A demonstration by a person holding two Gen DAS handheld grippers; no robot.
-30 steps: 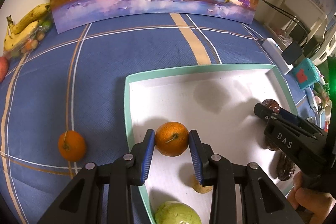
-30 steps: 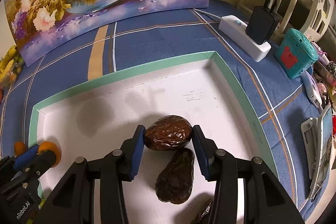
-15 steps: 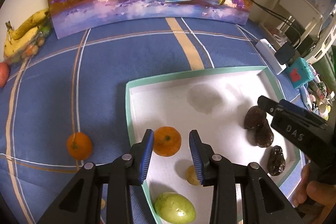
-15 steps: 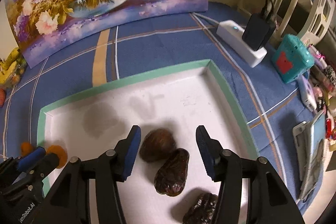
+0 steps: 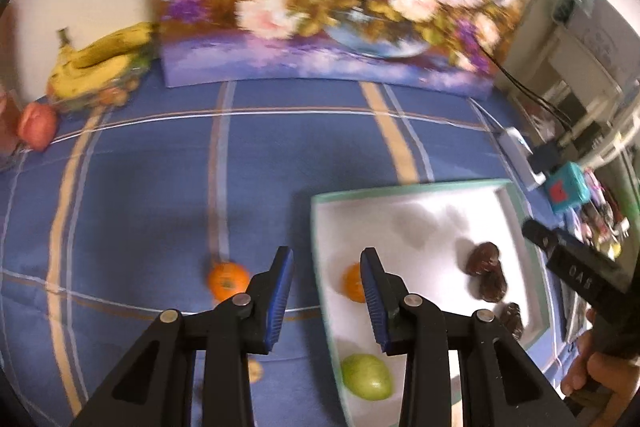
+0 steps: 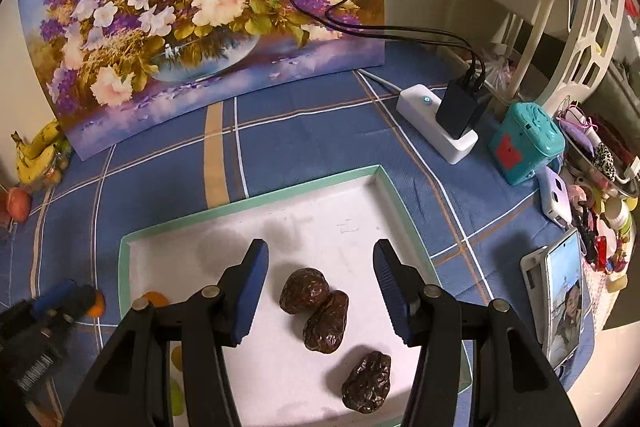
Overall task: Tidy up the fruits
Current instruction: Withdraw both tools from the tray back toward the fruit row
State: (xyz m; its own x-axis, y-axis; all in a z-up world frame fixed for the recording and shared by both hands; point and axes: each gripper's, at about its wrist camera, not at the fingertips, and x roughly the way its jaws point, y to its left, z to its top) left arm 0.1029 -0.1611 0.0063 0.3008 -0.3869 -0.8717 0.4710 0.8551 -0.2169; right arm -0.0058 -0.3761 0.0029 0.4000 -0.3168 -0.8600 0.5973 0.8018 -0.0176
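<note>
Both hand-held grippers hang spread and empty above the tray [image 6: 256,205], dates [image 6: 325,321] and orange [image 5: 353,283] inside. Next: fetch the loose orange [image 5: 227,279] on the bench.

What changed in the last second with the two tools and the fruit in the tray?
The left tool let go of the orange in the tray, and the right tool released the top date beside the second date. Both tools lifted away, open and empty. The loose orange on the blue cloth, the green fruit and the third date stayed put.
</note>
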